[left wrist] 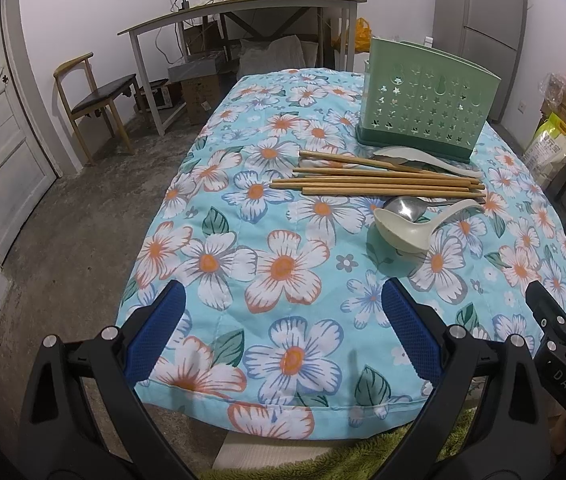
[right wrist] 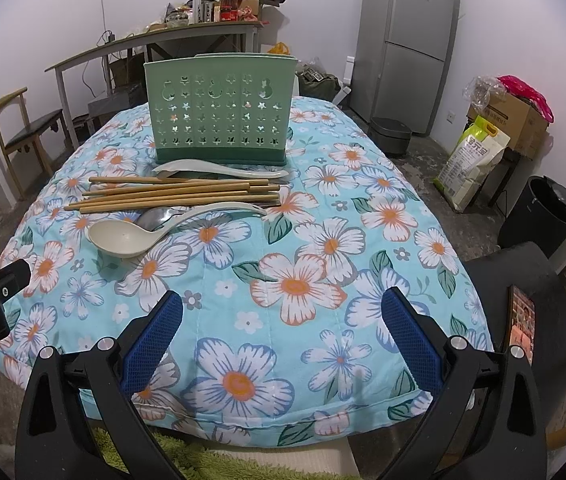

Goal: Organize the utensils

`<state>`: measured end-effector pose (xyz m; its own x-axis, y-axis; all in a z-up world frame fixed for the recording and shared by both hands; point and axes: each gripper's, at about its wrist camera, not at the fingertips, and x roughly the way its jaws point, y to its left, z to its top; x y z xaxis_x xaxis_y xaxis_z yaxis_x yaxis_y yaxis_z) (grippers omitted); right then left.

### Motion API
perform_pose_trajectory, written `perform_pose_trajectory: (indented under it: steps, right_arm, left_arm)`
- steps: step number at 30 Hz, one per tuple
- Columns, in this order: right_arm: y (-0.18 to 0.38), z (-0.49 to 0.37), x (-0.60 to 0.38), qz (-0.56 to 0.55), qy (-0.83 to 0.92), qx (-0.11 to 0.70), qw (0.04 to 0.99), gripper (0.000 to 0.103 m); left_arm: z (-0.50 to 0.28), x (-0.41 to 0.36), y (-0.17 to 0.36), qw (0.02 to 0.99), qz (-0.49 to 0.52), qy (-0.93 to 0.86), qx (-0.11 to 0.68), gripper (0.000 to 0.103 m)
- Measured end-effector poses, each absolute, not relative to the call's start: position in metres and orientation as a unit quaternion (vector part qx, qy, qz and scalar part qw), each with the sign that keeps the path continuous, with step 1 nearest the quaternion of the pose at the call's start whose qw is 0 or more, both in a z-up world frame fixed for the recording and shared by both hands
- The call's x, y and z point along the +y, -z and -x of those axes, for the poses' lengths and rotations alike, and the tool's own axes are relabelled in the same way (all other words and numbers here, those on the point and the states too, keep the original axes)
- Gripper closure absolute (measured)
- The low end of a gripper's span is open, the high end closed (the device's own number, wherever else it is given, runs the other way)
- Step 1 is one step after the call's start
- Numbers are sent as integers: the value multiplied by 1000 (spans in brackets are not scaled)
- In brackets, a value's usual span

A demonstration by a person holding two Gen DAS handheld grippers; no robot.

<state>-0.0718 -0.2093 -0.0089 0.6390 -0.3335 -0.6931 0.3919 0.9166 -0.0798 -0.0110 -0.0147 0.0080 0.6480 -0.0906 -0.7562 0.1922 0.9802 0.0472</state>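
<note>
Nothing sorted yet — all utensils loose on the flowered blue quilted cloth (right wrist: 307, 240). From the left: left gripper (left wrist: 283, 322) spread wide, holding nothing; bundle of tan wooden chopsticks (right wrist: 171, 194) lying flat; cream plastic ladle (right wrist: 123, 238) over a steel spoon (right wrist: 155, 216); pale flat rice paddle (right wrist: 211, 168) just before the perforated green plastic utensil holder (right wrist: 219, 112), seemingly empty; right gripper (right wrist: 283, 322) likewise spread, empty. Everything left to place — no grasp begun.

A surface covered by a blue floral cloth (right wrist: 303, 264) holds a green perforated utensil holder (right wrist: 219, 112), wooden chopsticks (right wrist: 171, 194), two pale plastic spoons (right wrist: 123, 238) and a metal spoon (right wrist: 155, 216).
</note>
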Motion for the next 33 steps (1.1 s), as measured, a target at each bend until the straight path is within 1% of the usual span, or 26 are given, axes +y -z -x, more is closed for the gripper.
perform_pose_trajectory:
  steps: [18,26,30,33]
  right_arm:
    - [7,72,-209,-37,203,372,905,6]
    - [10,68,-211,-38,199,376,904,6]
    - [15,63,-213,-43,194,382,903,6]
    - [20,60,-213,-44,188,389,901,6]
  left_arm:
    - [11,-13,-6,903,-57,84,418,8]
    - [-1,-16,2,901,-61,89,420,8]
    - [-16,-19,11,896,-63,92,429,8]
    - [-31,-24,26,885,-68,95,450,8]
